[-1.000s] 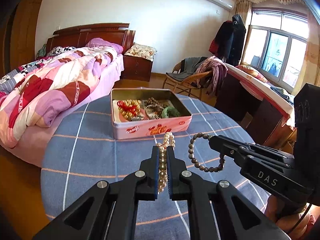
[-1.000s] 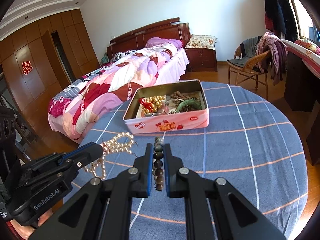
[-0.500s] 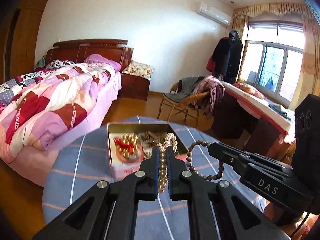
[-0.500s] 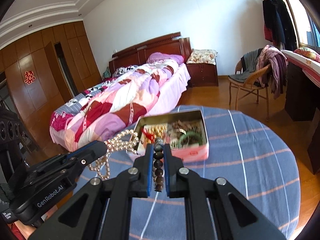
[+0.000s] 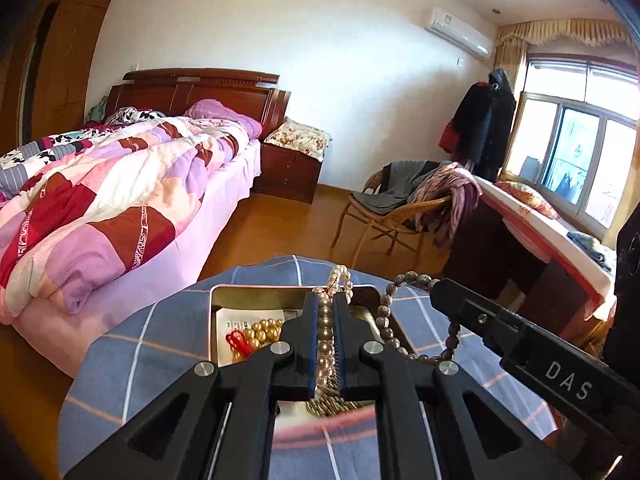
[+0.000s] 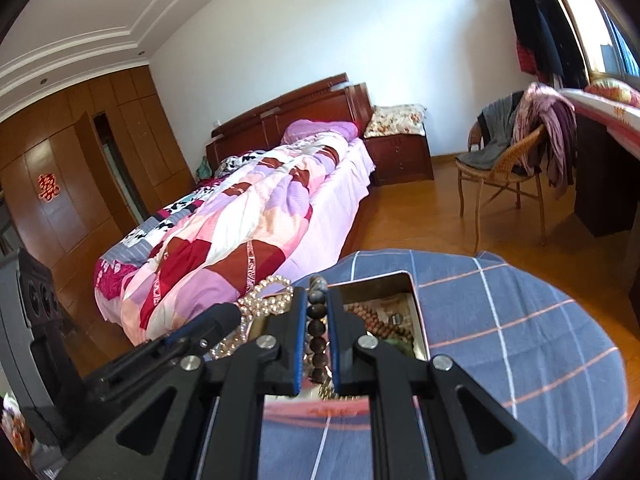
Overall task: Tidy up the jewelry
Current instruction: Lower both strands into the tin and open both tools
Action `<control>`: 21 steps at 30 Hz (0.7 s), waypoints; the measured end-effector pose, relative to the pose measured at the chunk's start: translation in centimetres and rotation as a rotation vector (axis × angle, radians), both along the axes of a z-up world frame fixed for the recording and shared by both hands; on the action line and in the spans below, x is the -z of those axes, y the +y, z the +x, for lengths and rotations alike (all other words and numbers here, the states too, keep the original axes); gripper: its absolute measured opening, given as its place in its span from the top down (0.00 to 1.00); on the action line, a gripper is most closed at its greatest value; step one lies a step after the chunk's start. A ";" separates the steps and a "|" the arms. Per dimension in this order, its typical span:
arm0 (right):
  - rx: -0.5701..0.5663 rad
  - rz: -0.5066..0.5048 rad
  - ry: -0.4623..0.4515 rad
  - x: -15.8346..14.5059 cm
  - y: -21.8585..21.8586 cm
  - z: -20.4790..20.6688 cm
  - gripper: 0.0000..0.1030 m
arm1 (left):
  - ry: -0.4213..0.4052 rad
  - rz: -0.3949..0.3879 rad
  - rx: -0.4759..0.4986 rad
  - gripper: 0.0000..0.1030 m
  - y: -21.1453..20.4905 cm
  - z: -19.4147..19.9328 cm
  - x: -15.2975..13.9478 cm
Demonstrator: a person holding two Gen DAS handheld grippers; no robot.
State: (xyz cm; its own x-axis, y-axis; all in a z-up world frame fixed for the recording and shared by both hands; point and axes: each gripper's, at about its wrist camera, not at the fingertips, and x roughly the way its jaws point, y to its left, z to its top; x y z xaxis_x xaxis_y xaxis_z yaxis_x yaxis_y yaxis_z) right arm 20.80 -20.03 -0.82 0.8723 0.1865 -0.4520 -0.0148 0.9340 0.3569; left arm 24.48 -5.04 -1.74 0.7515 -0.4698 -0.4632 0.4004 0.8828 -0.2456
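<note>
My left gripper (image 5: 325, 304) is shut on a pearl necklace (image 5: 325, 336), held over the open pink tin (image 5: 256, 293) on the round table. Gold beads (image 5: 265, 327) with a red tassel lie inside the tin. My right gripper (image 6: 318, 300) is shut on a dark brown bead bracelet (image 6: 316, 332), also above the tin (image 6: 416, 312), where brown beads (image 6: 370, 318) rest. In the left wrist view the right gripper (image 5: 438, 290) comes in from the right with the bracelet (image 5: 386, 320) hanging from it. The left gripper (image 6: 234, 316) with the pearls (image 6: 266, 302) shows at left in the right wrist view.
The table wears a blue checked cloth (image 6: 520, 320). Beyond it stand a bed with a pink patchwork quilt (image 5: 100, 200), a wicker chair draped with clothes (image 5: 400, 208) and a dark desk (image 5: 540, 248) by the window.
Both grippers moved forward from the bare cloth to above the tin, still holding their strings of beads. The tin now lies right under the fingertips in both views.
</note>
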 end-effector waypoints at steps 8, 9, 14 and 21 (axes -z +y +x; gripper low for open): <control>0.017 0.078 0.118 4.6 -1.7 4.8 0.88 | 0.086 0.047 -0.029 0.94 -1.3 3.4 3.5; 0.023 0.073 0.133 5.1 -1.8 5.0 0.88 | 0.091 0.064 -0.036 0.94 -1.5 3.4 3.9; 0.046 0.044 0.200 6.9 -2.5 5.7 0.88 | 0.130 0.134 -0.049 0.94 -2.7 3.8 5.3; 0.093 -0.079 0.224 7.4 -2.3 6.0 0.87 | 0.126 0.190 -0.062 0.94 -3.3 3.7 5.9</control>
